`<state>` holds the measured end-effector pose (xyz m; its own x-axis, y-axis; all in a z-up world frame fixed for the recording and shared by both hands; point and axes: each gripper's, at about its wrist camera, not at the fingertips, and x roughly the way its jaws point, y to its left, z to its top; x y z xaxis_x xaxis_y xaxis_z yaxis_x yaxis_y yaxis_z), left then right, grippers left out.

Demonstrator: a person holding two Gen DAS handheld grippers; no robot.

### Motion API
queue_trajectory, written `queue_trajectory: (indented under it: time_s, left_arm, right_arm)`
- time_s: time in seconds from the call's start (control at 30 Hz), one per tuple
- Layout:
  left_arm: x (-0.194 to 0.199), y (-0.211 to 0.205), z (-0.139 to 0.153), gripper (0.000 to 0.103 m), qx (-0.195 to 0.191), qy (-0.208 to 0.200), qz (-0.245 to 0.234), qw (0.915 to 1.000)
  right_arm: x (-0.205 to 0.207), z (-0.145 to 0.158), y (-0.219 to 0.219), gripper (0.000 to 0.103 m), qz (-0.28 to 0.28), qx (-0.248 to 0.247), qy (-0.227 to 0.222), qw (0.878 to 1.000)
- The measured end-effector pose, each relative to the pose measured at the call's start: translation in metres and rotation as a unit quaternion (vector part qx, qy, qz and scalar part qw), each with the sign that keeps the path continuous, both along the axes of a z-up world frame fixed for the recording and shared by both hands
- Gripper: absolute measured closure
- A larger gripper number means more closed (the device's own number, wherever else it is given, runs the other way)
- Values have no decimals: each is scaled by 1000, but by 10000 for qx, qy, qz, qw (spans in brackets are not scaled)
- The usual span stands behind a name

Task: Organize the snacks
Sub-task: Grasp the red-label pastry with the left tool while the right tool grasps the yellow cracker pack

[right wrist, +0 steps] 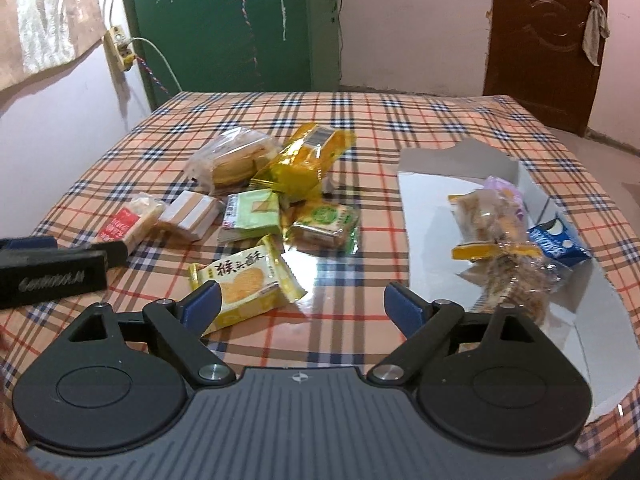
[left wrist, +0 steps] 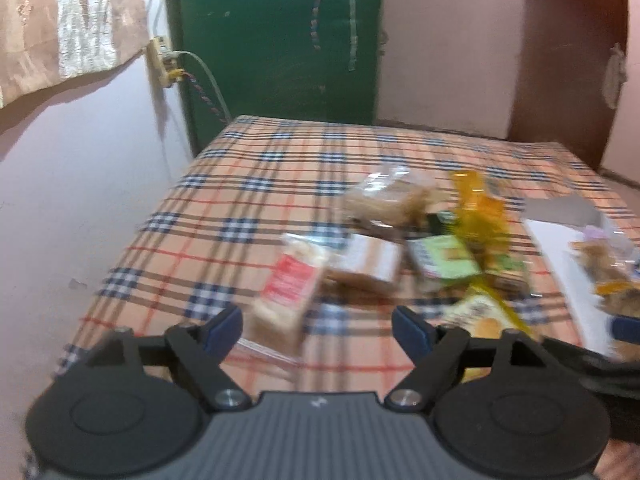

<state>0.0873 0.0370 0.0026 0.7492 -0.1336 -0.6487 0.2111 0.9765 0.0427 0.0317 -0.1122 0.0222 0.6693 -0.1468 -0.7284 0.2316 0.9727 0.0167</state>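
Observation:
Several snack packets lie in a loose pile on the plaid tablecloth. A yellow biscuit packet lies nearest my right gripper, which is open and empty just above the cloth. A red-labelled cracker packet lies just ahead of my left gripper, also open and empty; this view is blurred. A low white cardboard box at the right holds a clear cookie bag and a blue packet. The left gripper's body shows at the left of the right wrist view.
The pile also has a green packet, a green-and-brown packet, a gold wrapper, a clear sandwich-biscuit bag and a white-banded pack. A green cabinet, a wall socket and a brown door stand behind the table.

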Motion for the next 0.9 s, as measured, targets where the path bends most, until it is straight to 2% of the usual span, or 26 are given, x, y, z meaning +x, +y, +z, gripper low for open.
queue_trajectory:
  time_s: [0.07, 0.2, 0.43, 0.5, 0.53, 0.57, 0.63, 0.7, 0.9]
  left_arm:
    - [15, 5, -6, 15, 166, -70, 99, 9998]
    - [43, 12, -20, 14, 330, -57, 178, 9993]
    - [74, 1, -38, 14, 527, 72, -174, 9984]
    - [79, -2, -45, 28, 604, 151, -189, 9979]
    - [79, 0, -46, 38, 498, 125, -187, 9985]
    - [79, 2, -46, 52, 429, 145, -157, 9989]
    - [77, 3, -44, 69, 417, 200, -135, 9988]
    - [73, 4, -42, 70, 423, 227, -70, 9988]
    - [49, 16, -33, 70, 129, 276, 89, 9995]
  right_arm:
    - [1, -2, 1, 0, 29, 35, 32, 10000]
    - [5, -7, 2, 0, 56, 99, 104, 9999]
    - [13, -17, 9, 0, 172, 176, 223, 9994]
    - [14, -20, 9, 0, 197, 191, 265, 9993]
    - [15, -22, 9, 0, 213, 197, 287, 9992]
    - [16, -24, 9, 0, 235, 201, 310, 9990]
    - [18, -27, 10, 0, 277, 208, 326, 9989]
    - [21, -30, 11, 0, 326, 206, 359, 9986]
    - [37, -37, 28, 0, 835, 83, 360, 9958]
